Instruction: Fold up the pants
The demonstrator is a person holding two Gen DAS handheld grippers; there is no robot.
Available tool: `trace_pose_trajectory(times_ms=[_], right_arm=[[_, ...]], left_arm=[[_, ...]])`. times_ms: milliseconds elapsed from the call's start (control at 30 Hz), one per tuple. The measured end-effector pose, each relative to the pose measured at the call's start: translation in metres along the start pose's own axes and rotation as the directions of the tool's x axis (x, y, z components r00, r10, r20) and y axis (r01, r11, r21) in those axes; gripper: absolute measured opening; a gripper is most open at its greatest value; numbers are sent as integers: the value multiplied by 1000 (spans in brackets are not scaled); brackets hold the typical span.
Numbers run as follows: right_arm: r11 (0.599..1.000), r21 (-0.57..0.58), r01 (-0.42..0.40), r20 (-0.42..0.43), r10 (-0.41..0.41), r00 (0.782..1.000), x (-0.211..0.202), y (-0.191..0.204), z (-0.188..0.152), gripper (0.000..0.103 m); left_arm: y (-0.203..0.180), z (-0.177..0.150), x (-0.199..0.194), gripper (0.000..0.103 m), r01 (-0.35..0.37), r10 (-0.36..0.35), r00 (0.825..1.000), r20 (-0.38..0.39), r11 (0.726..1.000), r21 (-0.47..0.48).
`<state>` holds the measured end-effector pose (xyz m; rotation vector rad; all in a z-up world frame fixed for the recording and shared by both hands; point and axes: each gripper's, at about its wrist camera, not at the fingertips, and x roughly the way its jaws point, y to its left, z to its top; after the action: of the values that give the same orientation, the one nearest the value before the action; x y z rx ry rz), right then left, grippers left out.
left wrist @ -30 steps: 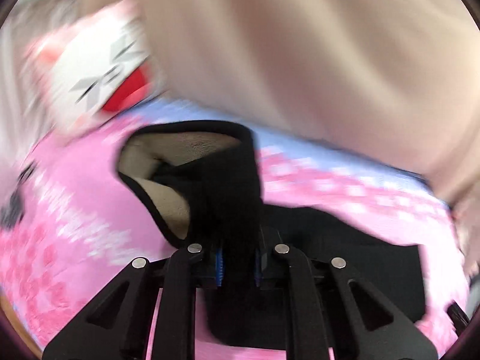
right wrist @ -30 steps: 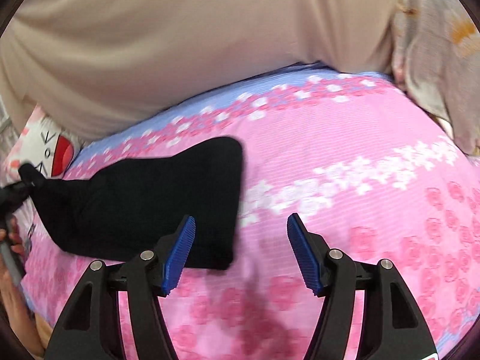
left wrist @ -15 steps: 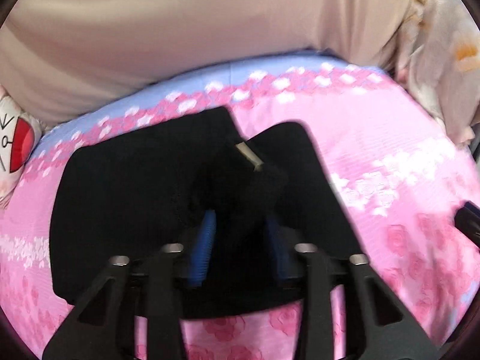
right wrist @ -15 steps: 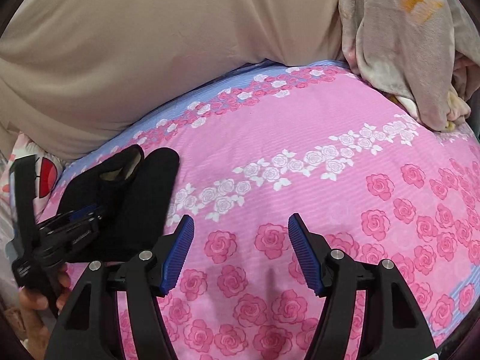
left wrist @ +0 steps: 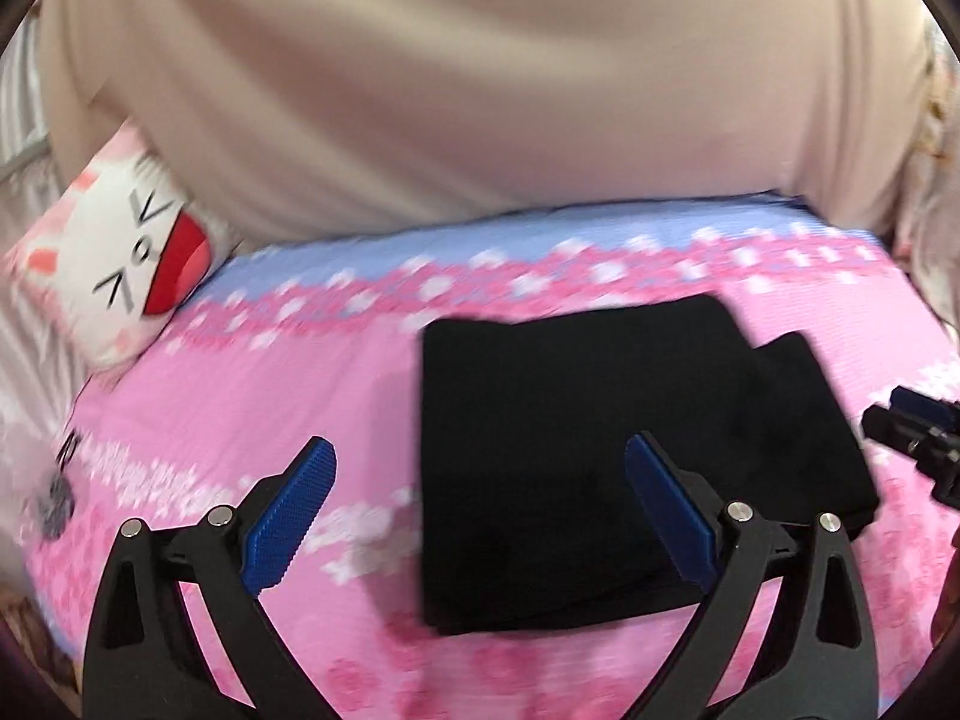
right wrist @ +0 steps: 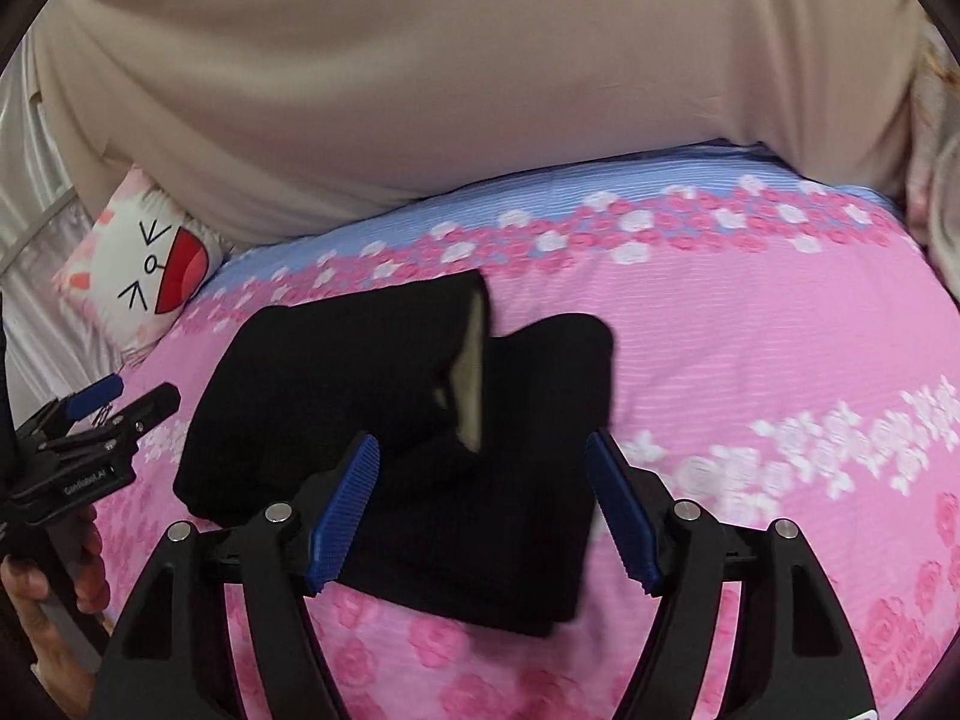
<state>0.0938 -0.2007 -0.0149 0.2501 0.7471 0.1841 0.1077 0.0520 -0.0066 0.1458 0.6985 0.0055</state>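
Folded black fabric pants [right wrist: 408,456] lie centre frame on pink floral bedsheet [right wrist: 780,330]. Left tongs [left wrist: 480,516] opening, empty; right tongs [right wrist: 483,504] opening, straddling the pants, unpinched. Recommend pressing the loose upper flap flat, edges aligned.

A pink rose-print bedsheet [right wrist: 750,330] is covering the bed, a beige curtain [right wrist: 480,72] is hanging behind, cartoon cat pillow [right wrist: 150,276] sitting left.

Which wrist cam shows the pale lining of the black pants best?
Right wrist: the pale lining shows at an open hem of the folded black pants, fairly sharp. Left wrist shows the pants only as a blurred black block, no lining visible.
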Motion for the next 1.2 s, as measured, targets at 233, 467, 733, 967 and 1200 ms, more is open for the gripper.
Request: trace_pose_trajectory(times_ms=[233,467,733,967,1200], right_arm=[[1000,-3,-2,-80,2,997,55,22,14,70],[999,34,-11,-97,14,995,73,23,4,14],[1000,30,8,92,-10,996,-24,20,-3,11],[982,187,0,-33,6,999,4,-29,-41,30],[979,122,166,73,-176,982,-31,-20,-34,58]], left_arm=[[39,-22,12,95,-93,92,995,-38,996,-6],[57,-33,15,95,-67,65,996,-62,997,-30],[60,-32,15,96,-1,-3,997,-76,998,-61],[34,-40,33,96,44,-49,989,-136,998,-42],[31,-36,24,96,46,-51,992,-120,998,-44]])
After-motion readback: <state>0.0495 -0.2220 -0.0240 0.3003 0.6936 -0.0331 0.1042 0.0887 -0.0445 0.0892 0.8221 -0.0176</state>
